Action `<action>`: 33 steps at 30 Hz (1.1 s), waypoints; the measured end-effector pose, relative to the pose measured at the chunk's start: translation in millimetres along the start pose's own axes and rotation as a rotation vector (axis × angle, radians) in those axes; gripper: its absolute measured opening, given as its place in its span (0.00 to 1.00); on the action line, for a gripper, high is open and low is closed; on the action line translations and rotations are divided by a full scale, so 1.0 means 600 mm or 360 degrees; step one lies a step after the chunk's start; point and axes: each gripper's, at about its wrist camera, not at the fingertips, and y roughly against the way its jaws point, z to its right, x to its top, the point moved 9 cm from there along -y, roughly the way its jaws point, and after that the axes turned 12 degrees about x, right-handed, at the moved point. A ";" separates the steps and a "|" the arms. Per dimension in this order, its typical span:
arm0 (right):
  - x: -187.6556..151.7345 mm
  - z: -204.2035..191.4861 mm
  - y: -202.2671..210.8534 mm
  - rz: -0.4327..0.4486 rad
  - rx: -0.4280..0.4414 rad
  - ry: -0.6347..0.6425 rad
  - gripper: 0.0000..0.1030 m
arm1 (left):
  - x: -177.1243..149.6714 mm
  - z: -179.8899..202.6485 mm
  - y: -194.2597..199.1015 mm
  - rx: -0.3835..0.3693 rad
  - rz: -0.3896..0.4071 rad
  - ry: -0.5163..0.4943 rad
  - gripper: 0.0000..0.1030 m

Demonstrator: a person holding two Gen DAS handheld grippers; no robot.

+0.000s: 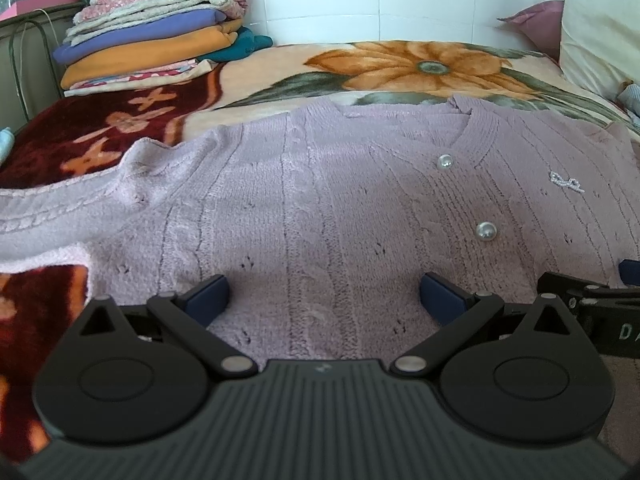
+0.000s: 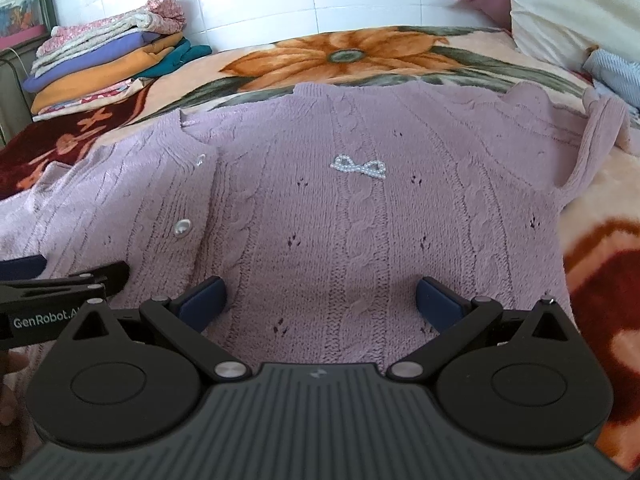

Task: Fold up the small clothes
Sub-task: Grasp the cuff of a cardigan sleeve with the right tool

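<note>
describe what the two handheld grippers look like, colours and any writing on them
Both match. The left gripper and right gripper have ribbed dark-grey bodies, black linkage arms with round discs and silver pivot pins, and blue pads on the fingers. White GenRobot lettering marks the left one's side. No cables show.

Lilac cable-knit cardigan (image 2: pixel 320 216), pearl-white bow (image 2: pixel 358 167), orange-flowered cream blanket (image 1: pixel 400 64), orange, purple, teal folded stack (image 1: pixel 152 44)

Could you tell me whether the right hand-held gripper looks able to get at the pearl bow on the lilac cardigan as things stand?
Probably yes. The right hand-held gripper is open over the cardigan, and the pearl bow lies straight ahead between its fingers with only flat knit in between; the left hand-held gripper sits off to the side.
</note>
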 end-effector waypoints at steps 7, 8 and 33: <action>0.023 0.027 0.043 0.0013 0.0174 -0.0188 1.00 | 0.006 -0.007 0.017 -0.0033 -0.0083 0.0030 1.00; 0.027 0.034 0.053 0.0030 0.0180 -0.0191 1.00 | 0.009 -0.008 0.020 -0.0036 -0.0088 0.0044 1.00; 0.218 0.595 0.128 0.0504 -0.0108 -0.1265 0.92 | 0.063 0.006 0.039 0.0038 -0.0139 0.0147 1.00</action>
